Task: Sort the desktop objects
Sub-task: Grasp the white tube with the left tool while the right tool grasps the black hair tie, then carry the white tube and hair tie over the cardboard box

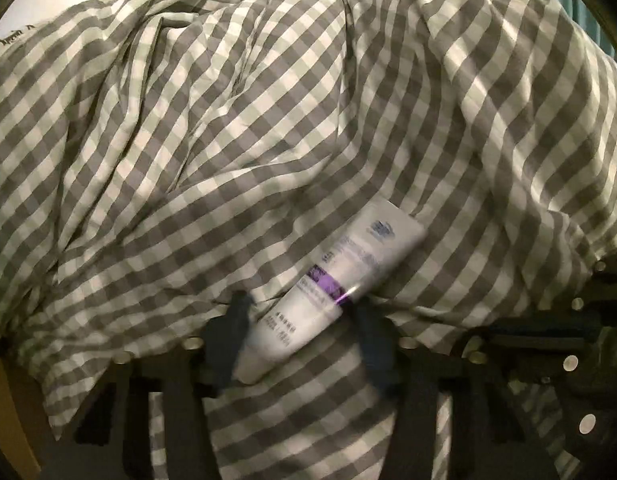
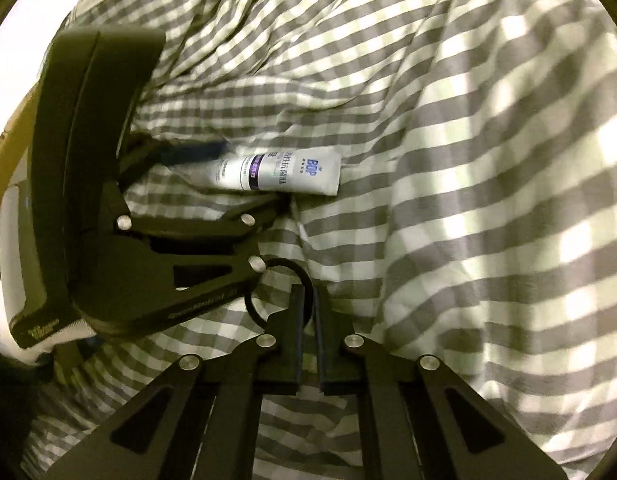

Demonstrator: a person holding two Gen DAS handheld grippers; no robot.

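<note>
A white tube [image 1: 328, 292] with a purple band lies on a rumpled grey-and-white checked cloth [image 1: 268, 120], its flat crimped end pointing away from the left gripper [image 1: 296, 312] and its rounder cap end toward the camera. In the left wrist view the two dark fingers [image 1: 236, 328] flank the tube's lower half, one on each side at about the purple band; the pads sit against or very close to its sides, and blur hides whether they actually press. The right wrist view shows the same tube [image 2: 276, 172] from the side, with the left gripper [image 2: 244, 168] straddling its cap half and the crimped end free on the cloth [image 2: 468, 160].

The right gripper [image 2: 308, 336] has its jaws together with nothing between them. A dark ring [image 2: 252, 304] lies on the cloth just beyond its fingertips, apart from the tube.

Handling, as a judgement: the tube looks light, with a smooth, somewhat slippery plastic skin and a soft body that yields when squeezed. The firmer shoulder near the cap, or the mid-body across its width, offers the better hold; the thin crimped end would flex. The loose cloth beneath may bunch up and be pinched along with it.
</note>
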